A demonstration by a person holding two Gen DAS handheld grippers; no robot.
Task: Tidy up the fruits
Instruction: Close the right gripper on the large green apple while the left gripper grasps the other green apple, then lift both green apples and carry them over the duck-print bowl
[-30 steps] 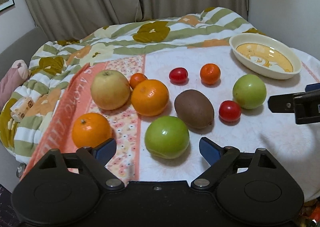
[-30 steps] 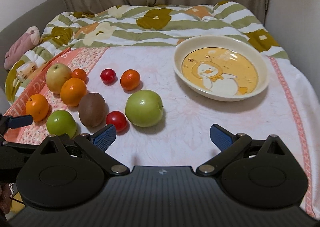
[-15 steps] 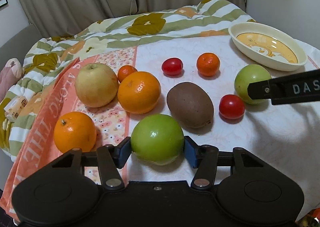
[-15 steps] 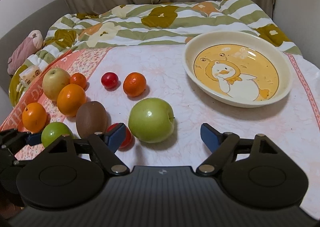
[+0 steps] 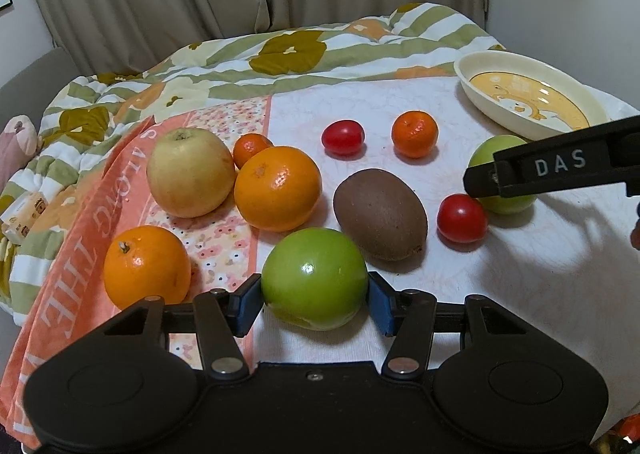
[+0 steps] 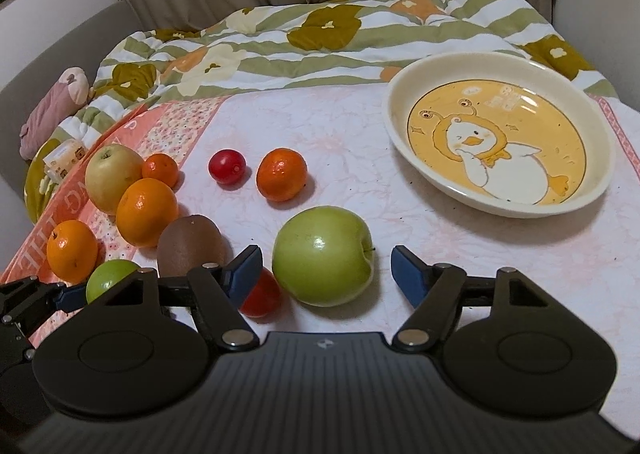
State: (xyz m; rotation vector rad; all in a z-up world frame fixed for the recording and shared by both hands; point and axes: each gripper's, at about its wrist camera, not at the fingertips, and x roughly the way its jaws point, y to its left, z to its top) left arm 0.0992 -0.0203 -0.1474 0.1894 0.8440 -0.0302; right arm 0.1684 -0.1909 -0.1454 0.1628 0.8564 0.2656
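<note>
On the bed cover, jaws outward:
Left gripper (image 5: 315, 300): jaws have just closed, blue pads clamping the near green apple (image 5: 315, 278).
Right gripper (image 6: 324, 274): jaws closing, not yet touching the far green apple (image 6: 323, 255) between them.
Kiwi (image 5: 380, 213): just behind the near green apple.
Duck plate (image 6: 500, 146): well behind the kiwi, rightward.

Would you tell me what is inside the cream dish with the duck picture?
The dish holds no fruit: only its printed duck and a few dark specks show. In the left wrist view, the right gripper covers its near rim.
</note>
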